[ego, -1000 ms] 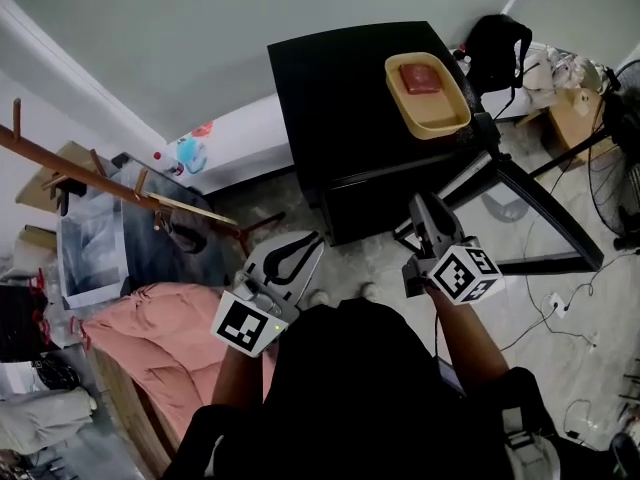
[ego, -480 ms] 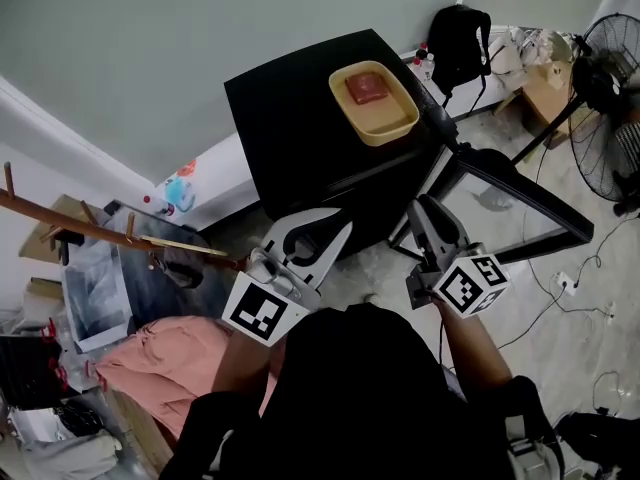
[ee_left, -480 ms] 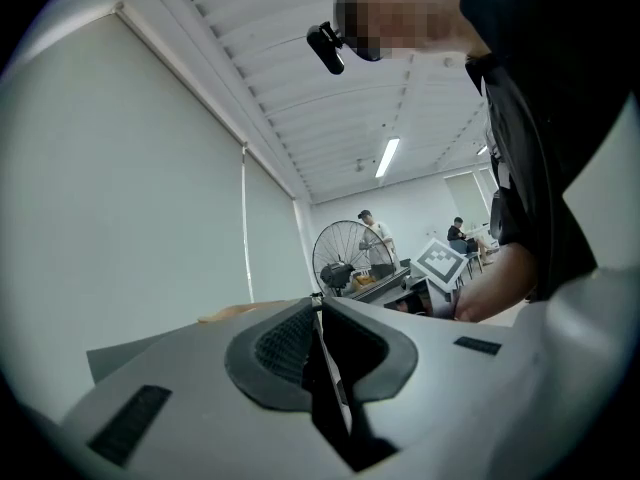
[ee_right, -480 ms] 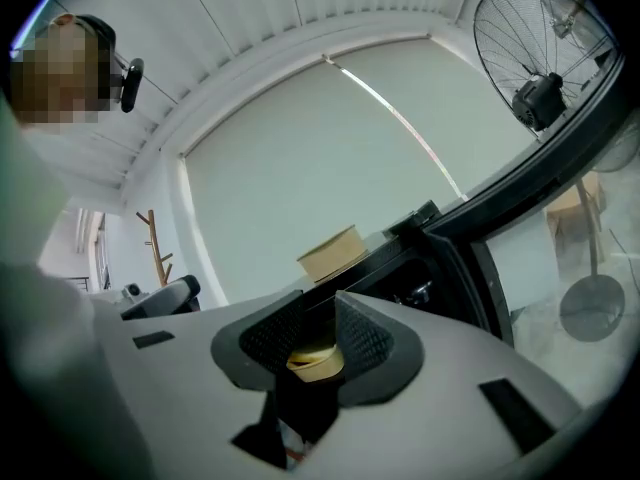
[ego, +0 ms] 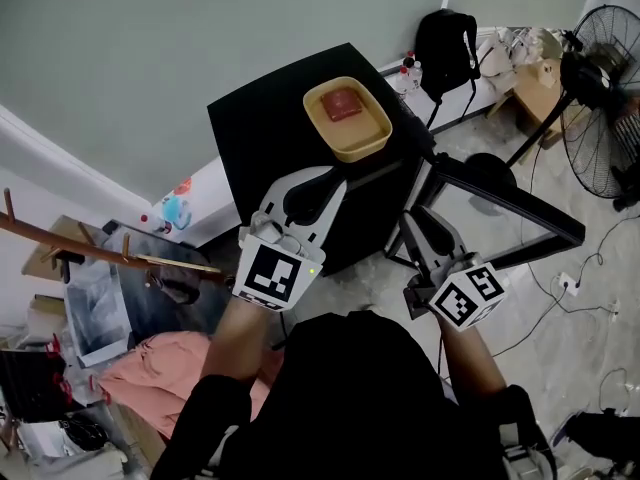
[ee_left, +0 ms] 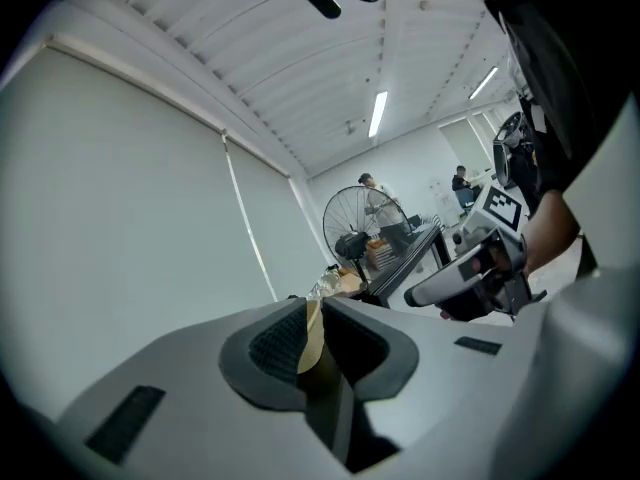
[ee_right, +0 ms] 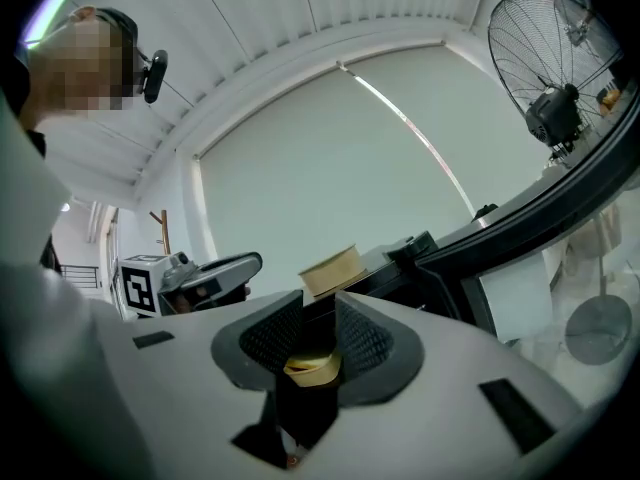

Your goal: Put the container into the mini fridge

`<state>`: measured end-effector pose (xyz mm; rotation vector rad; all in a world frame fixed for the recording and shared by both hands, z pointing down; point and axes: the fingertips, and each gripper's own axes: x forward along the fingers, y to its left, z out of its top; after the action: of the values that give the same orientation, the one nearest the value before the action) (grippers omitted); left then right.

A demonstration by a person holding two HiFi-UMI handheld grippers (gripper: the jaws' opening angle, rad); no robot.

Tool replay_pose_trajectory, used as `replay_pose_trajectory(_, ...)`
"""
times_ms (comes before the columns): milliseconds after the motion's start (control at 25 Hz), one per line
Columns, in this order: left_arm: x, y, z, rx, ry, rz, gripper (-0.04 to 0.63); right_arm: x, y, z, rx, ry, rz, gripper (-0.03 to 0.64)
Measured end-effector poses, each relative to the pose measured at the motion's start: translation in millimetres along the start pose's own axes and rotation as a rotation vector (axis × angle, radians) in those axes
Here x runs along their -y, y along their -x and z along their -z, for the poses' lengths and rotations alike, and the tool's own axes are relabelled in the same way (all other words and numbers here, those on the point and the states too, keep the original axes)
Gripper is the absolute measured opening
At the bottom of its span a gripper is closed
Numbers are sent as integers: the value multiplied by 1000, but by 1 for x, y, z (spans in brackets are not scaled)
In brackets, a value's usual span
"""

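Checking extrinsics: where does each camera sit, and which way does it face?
Head view: on the person's head, steeply down at the container on the fridge; left claw, right claw, forearms, torso show.
Left gripper view: on left claw, along its jaws toward wall and fan; right claw shows.
Right gripper view: on right claw, toward the container; left claw shows.
Shared: the fan appears in both gripper views.

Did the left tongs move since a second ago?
Yes. The left tongs moved forward toward the fridge; their tips now overlap its top, near the container.
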<state>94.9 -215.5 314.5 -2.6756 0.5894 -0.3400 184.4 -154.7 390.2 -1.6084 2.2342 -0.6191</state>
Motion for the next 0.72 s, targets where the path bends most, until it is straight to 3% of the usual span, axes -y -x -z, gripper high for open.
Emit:
replay_pose_trajectory(120, -7, -21, 6, -57, -77, 6, 109, 6, 4, -2, -3, -16, 0, 115)
replay_pose_trajectory(360, -13, -53, 35, -268, -312, 8, 139, 21, 15, -8, 15, -65, -11, 115)
replay_pose_trajectory(720, -6, -62, 47, -359, -381, 80, 144, 25, 16, -6, 6, -71, -3, 115)
